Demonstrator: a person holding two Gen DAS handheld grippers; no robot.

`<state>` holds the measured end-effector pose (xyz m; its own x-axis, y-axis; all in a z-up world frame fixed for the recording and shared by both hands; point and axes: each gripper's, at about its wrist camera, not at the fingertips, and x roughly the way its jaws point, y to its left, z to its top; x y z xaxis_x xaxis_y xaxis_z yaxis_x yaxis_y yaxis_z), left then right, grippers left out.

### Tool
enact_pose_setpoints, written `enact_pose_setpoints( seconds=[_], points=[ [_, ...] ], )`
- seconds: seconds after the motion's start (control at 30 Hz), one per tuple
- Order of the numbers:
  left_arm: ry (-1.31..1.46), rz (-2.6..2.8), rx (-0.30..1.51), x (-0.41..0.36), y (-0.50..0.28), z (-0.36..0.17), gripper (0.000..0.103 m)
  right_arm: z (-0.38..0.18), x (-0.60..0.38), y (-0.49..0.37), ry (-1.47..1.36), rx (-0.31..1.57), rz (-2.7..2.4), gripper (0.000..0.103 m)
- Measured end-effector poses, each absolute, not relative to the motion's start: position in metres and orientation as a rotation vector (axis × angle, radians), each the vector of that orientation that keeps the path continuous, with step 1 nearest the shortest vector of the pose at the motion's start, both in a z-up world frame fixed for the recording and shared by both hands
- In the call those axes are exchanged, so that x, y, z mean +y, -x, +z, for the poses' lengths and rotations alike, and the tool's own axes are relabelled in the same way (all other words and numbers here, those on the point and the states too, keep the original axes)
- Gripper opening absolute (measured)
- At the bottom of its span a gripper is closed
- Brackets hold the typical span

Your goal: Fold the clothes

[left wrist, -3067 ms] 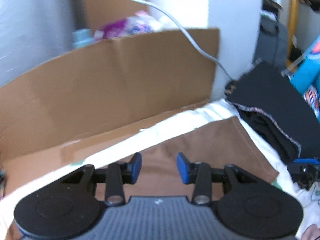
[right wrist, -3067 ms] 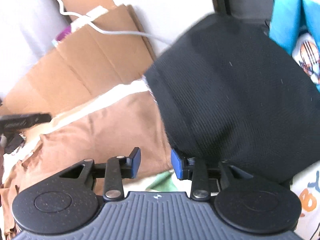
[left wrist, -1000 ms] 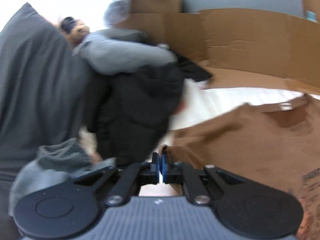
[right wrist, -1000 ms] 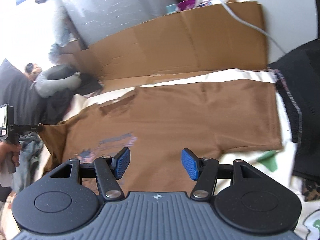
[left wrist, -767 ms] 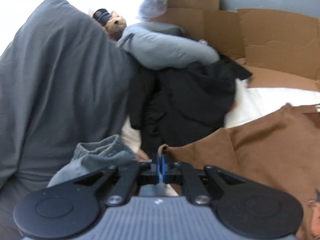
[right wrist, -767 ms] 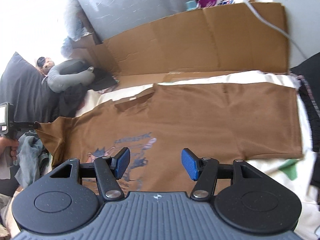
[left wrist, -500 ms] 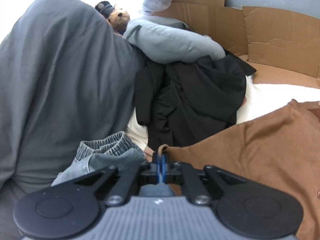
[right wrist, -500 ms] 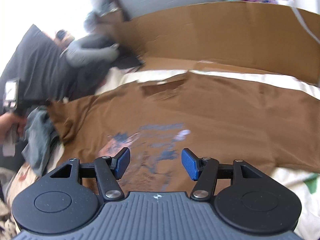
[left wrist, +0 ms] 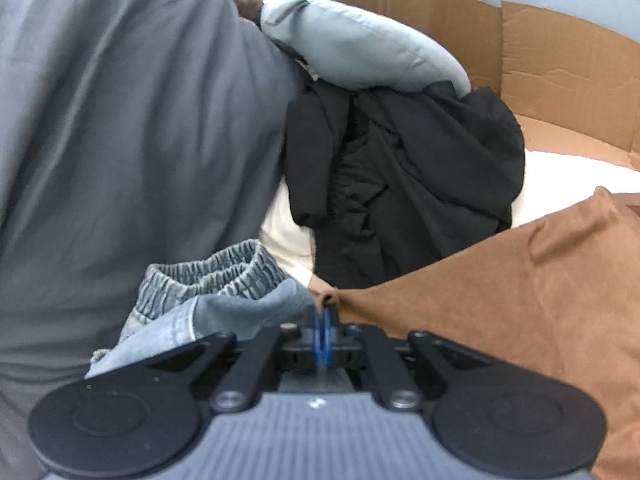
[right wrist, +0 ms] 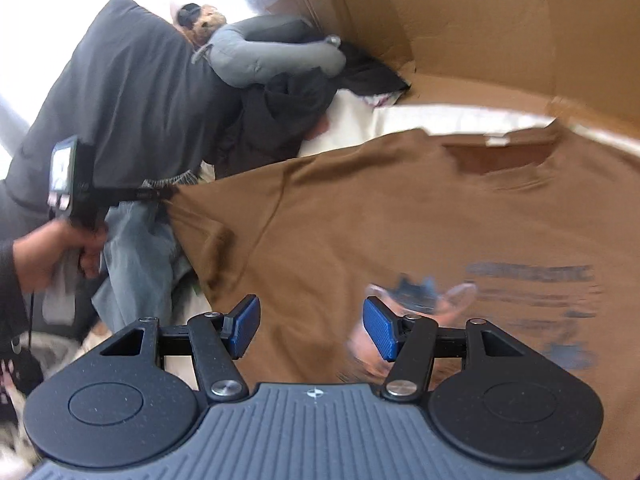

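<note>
Spreading a brown shirt (right wrist: 400,216) flat on a bed before folding.

The left gripper (left wrist: 322,330) is pinching the sleeve tip, jaws clamped together, pulling it outward, likely to smooth the cloth. The right gripper (right wrist: 311,330) is hovering over the printed chest, jaws apart, holding nothing.

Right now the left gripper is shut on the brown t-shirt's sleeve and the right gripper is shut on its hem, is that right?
Not quite. The left gripper is shut on the brown t-shirt at its sleeve, but the right gripper is open, its blue pads apart and holding nothing, above the shirt's print. The right wrist view shows it.
</note>
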<state>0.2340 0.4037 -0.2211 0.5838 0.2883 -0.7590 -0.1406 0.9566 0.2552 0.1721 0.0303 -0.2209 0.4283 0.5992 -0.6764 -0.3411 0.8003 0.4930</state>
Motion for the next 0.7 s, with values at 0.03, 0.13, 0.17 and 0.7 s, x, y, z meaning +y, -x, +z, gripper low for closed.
enact_pose_setpoints(
  seconds=[0.03, 0.13, 0.17, 0.7],
  points=[
    [-0.169, 0.244, 0.917, 0.407, -0.235, -0.223, 0.003, -0.227, 0.039, -0.178, -0.321, 0.97, 0.593, 0.064],
    [-0.156, 0.224, 0.929, 0.415, -0.238, -0.227, 0.003, -0.243, 0.065, -0.194, -0.364, 0.98, 0.593, 0.064],
    [-0.161, 0.216, 0.932, 0.416, -0.238, -0.229, 0.003, -0.248, 0.072, -0.198, -0.375, 0.984, 0.59, 0.064],
    [-0.156, 0.165, 0.944, 0.426, -0.236, -0.235, 0.004, -0.262, 0.094, -0.322, -0.288, 0.932, 0.405, 0.03]
  ],
)
